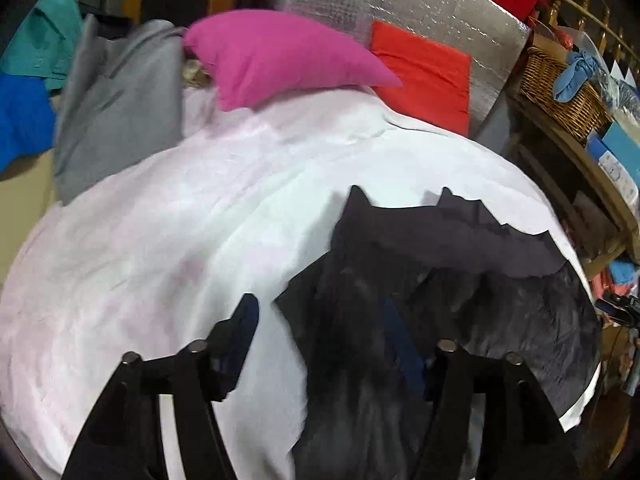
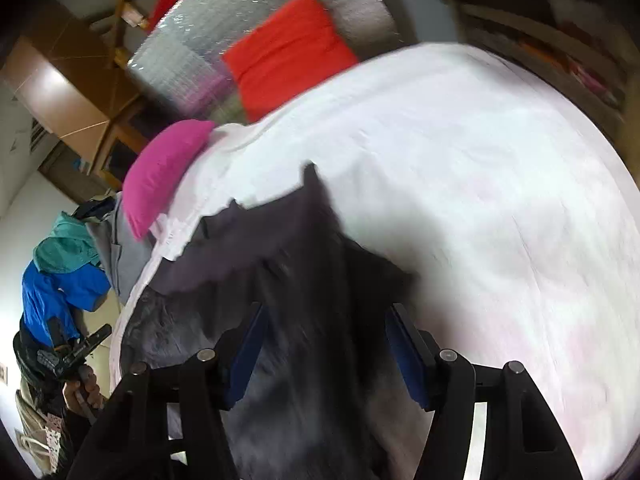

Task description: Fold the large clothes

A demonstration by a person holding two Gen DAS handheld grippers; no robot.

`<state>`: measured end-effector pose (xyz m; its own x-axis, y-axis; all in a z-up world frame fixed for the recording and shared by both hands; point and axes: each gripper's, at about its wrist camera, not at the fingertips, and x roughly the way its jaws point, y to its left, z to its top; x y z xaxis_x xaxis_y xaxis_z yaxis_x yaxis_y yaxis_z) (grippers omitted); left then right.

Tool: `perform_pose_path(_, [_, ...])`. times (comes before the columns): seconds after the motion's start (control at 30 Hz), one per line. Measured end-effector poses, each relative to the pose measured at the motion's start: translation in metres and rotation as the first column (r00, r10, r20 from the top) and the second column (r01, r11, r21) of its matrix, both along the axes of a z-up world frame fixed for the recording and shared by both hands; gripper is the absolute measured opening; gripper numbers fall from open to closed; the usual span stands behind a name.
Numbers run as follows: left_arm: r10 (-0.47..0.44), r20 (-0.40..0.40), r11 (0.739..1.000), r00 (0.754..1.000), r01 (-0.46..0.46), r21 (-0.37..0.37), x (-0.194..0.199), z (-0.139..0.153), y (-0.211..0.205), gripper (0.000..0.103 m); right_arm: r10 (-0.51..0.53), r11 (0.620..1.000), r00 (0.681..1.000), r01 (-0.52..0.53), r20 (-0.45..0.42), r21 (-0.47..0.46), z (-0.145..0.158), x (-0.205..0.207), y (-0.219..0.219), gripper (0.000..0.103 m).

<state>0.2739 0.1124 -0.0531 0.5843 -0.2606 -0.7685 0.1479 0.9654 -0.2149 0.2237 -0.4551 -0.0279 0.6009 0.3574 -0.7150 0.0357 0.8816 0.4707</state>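
A large dark grey-black garment (image 1: 440, 280) lies crumpled on the white bed cover (image 1: 180, 240). My left gripper (image 1: 324, 344) is open just above it, its left finger over the white cover and its right finger over the dark cloth. In the right wrist view the same garment (image 2: 288, 280) spreads from the bed's left edge across the white cover (image 2: 480, 180). My right gripper (image 2: 326, 352) is open, with dark cloth lying between and beneath its blue pads (image 2: 404, 348). The left gripper and the hand holding it (image 2: 76, 356) show at the far left.
A pink pillow (image 1: 276, 56) and a red cushion (image 1: 428, 72) sit at the bed's head against a silver padded sheet (image 1: 420, 8). Grey, teal and blue clothes (image 1: 120, 96) pile at the left. A wicker basket (image 1: 560, 92) stands on a wooden shelf at the right.
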Motion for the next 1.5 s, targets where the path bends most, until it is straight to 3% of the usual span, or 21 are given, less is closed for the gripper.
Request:
perform_pose_path(0.17, [-0.056, -0.095, 0.997, 0.994, 0.060, 0.041, 0.044, -0.026, -0.033, 0.067, 0.072, 0.989, 0.994, -0.081, -0.079, -0.125, -0.021, 0.050, 0.029, 0.065])
perform_pose_path(0.2, [-0.064, -0.104, 0.996, 0.993, 0.070, 0.058, 0.047, -0.030, -0.038, 0.056, 0.075, 0.988, 0.993, -0.087, -0.092, -0.127, -0.025, 0.055, 0.030, 0.053])
perform_pose_path(0.23, [-0.069, -0.110, 0.993, 0.992, 0.079, 0.088, 0.051, -0.034, -0.043, 0.012, 0.081, 0.987, 0.991, -0.095, -0.107, -0.128, -0.030, 0.060, 0.030, 0.034])
perform_pose_path(0.27, [-0.068, -0.134, 0.988, 0.989, 0.086, 0.130, 0.053, -0.037, -0.049, 0.011, 0.083, 0.983, 0.989, -0.102, -0.125, -0.153, -0.032, 0.064, 0.033, 0.009])
perform_pose_path(0.33, [-0.057, -0.107, 0.988, 0.993, 0.072, 0.137, 0.055, -0.035, -0.048, 0.010, 0.104, 0.963, 0.991, -0.123, -0.090, -0.239, -0.021, 0.060, 0.039, 0.008])
perform_pose_path(0.4, [-0.047, -0.097, 0.987, 0.994, 0.061, 0.146, 0.056, -0.041, -0.044, 0.011, 0.075, 0.961, 0.995, -0.090, -0.067, -0.262, -0.017, 0.058, 0.029, 0.007])
perform_pose_path(0.53, [-0.023, -0.110, 0.988, 0.994, 0.039, 0.148, 0.057, -0.063, -0.041, 0.013, 0.012, 0.970, 0.992, -0.042, -0.127, -0.239, -0.056, 0.065, 0.017, 0.008])
perform_pose_path(0.63, [-0.006, -0.108, 0.981, 0.994, 0.027, 0.194, 0.055, -0.057, -0.045, 0.020, -0.063, 0.976, 0.992, 0.037, -0.113, -0.213, -0.053, 0.059, 0.008, 0.018])
perform_pose_path(0.7, [0.027, -0.100, 0.976, 0.995, -0.004, 0.220, 0.052, -0.047, -0.048, 0.028, -0.102, 0.974, 0.989, 0.076, -0.111, -0.213, -0.046, 0.051, 0.002, 0.044])
perform_pose_path(0.77, [0.047, -0.055, 0.975, 0.997, -0.033, 0.220, 0.036, -0.027, -0.045, 0.035, -0.135, 0.965, 0.988, 0.115, -0.069, -0.236, -0.029, 0.031, -0.001, 0.060])
perform_pose_path(0.83, [0.046, 0.004, 0.974, 0.999, -0.046, 0.222, 0.015, -0.006, -0.044, 0.047, -0.130, 0.963, 0.991, 0.121, -0.023, -0.242, -0.011, 0.012, 0.003, 0.061])
perform_pose_path(0.93, [0.047, 0.082, 0.977, 0.996, -0.063, 0.205, -0.015, 0.017, -0.048, 0.057, -0.109, 0.962, 0.993, 0.119, 0.052, -0.245, 0.015, -0.022, 0.025, 0.061])
perform_pose_path(1.0, [0.024, 0.114, 0.983, 0.993, -0.044, 0.179, -0.035, 0.023, -0.060, 0.059, -0.086, 0.967, 0.992, 0.106, 0.094, -0.232, 0.022, -0.038, 0.044, 0.068])
perform_pose_path(1.1, [-0.014, 0.146, 0.984, 0.989, -0.013, 0.179, -0.070, 0.019, -0.088, 0.059, -0.047, 0.960, 0.989, 0.084, 0.142, -0.266, 0.020, -0.066, 0.079, 0.071])
perform_pose_path(1.2, [-0.031, 0.142, 0.979, 0.989, 0.001, 0.205, -0.085, 0.001, -0.111, 0.059, -0.018, 0.939, 0.992, 0.059, 0.124, -0.338, -0.002, -0.071, 0.108, 0.072])
perform_pose_path(1.3, [-0.009, 0.080, 0.957, 0.997, -0.014, 0.288, -0.086, -0.031, -0.126, 0.059, -0.039, 0.896, 0.997, 0.063, 0.065, -0.440, -0.033, -0.066, 0.114, 0.072])
perform_pose_path(1.33, [0.005, 0.050, 0.952, 0.999, -0.020, 0.307, -0.083, -0.045, -0.127, 0.061, -0.046, 0.904, 0.998, 0.063, 0.051, -0.423, -0.042, -0.064, 0.108, 0.073])
perform_pose_path(1.5, [0.027, 0.043, 0.960, 0.999, -0.038, 0.279, -0.086, -0.031, -0.118, 0.061, -0.074, 0.919, 0.995, 0.096, 0.073, -0.382, -0.021, -0.075, 0.105, 0.074])
